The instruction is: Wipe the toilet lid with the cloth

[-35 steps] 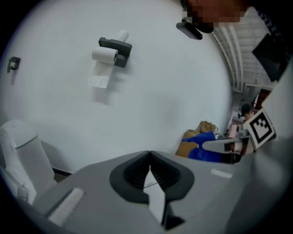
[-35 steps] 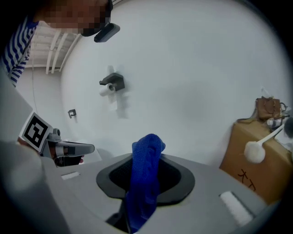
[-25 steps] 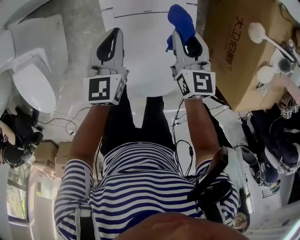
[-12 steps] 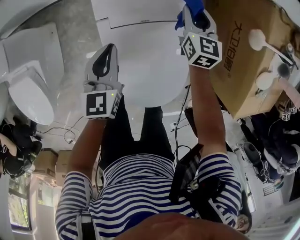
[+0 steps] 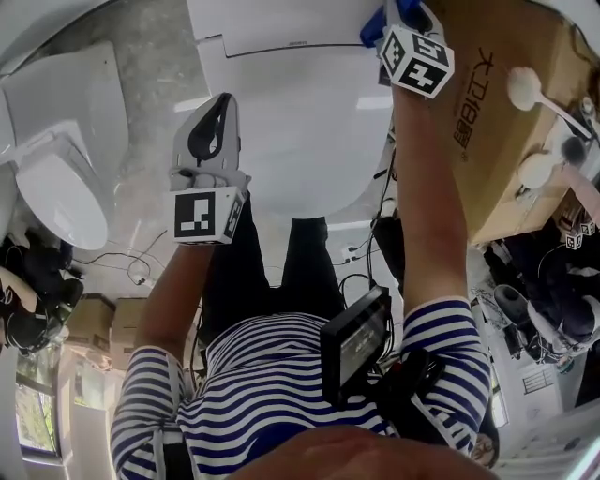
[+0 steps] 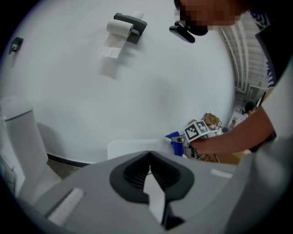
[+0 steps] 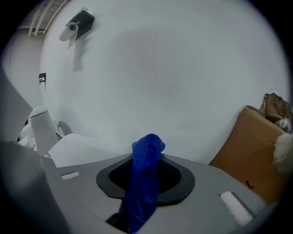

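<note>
The closed white toilet lid (image 5: pixel 300 131) fills the upper middle of the head view, with the tank (image 5: pixel 272 23) behind it. My right gripper (image 5: pixel 401 11) is at the lid's far right corner by the tank, shut on a blue cloth (image 5: pixel 372 35). In the right gripper view the cloth (image 7: pixel 145 183) stands bunched up between the jaws of the right gripper (image 7: pixel 146 169). My left gripper (image 5: pixel 219 105) hovers over the lid's left edge. Its jaws meet with nothing between them in the left gripper view (image 6: pixel 149 160), which also shows the cloth (image 6: pixel 175 139) far off.
A brown cardboard box (image 5: pixel 497 122) stands right beside the toilet on the right. A second toilet (image 5: pixel 61 178) is at the left. A paper roll holder (image 6: pixel 123 27) hangs on the white wall behind. Cables (image 5: pixel 361 244) lie on the floor near the person's legs.
My right gripper has carried the blue cloth away from me, from the lid's near right side to its far right corner by the tank. The left gripper has hardly moved.
</note>
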`<state>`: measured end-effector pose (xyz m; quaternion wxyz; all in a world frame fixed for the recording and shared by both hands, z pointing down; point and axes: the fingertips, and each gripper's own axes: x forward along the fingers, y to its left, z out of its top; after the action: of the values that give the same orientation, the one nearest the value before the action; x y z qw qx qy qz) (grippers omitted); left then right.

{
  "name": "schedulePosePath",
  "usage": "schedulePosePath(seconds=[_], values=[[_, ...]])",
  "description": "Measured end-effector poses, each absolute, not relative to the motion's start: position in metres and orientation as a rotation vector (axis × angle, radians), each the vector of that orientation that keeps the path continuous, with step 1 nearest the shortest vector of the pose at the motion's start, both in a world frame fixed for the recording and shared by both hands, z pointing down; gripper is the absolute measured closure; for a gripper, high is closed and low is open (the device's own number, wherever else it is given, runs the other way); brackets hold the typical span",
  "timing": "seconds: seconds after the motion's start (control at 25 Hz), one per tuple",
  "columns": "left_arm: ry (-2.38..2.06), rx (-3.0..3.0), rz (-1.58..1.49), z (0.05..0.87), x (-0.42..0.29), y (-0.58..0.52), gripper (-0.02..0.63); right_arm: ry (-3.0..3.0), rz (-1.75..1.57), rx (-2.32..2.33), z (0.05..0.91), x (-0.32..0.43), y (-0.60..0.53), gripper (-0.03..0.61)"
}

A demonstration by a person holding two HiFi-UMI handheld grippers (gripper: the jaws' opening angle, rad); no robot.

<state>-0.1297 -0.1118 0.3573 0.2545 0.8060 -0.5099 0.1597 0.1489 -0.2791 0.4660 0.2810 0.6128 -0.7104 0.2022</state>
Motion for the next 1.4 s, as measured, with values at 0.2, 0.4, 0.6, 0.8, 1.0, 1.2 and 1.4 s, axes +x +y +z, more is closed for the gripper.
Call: schedulePosePath(seconds=[0.2, 0.4, 0.6, 0.8, 1.0, 1.2, 1.4], values=[[-1.389, 2.181, 0.433, 0.363, -0.137, -0.111, 0.612, -1.877, 0.545, 1.587, 0.488, 0.146, -0.286, 0.465], [-1.391, 2.17, 0.426, 0.366, -0.141, -0.11, 0.612, -1.848, 0.536, 1.53, 0.503, 0.14, -0.285, 0.466], [-1.392, 2.171, 0.415, 0.365, -0.143, -0.111, 0.612, -1.848, 0.558, 1.546, 0.504, 0.137, -0.286, 0.466], [-1.392, 2.176, 0.408, 0.36, -0.142, -0.11, 0.612, -1.894, 0.599, 1.539, 0.501, 0.114, -0.289, 0.466], [-1.391, 2.18, 0.399, 0.358, -0.145, -0.107, 0.612, -1.978, 0.6, 1.463, 0.499, 0.059, -0.287, 0.466], [-1.393, 2.171, 0.414, 0.357, -0.156, -0.106, 0.612, -2.048, 0.61, 1.398, 0.497, 0.004, -0.285, 0.466], [-1.39, 2.149, 0.403, 0.356, -0.167, -0.101, 0.612, -2.093, 0.605, 1.333, 0.496, -0.045, -0.278, 0.466]])
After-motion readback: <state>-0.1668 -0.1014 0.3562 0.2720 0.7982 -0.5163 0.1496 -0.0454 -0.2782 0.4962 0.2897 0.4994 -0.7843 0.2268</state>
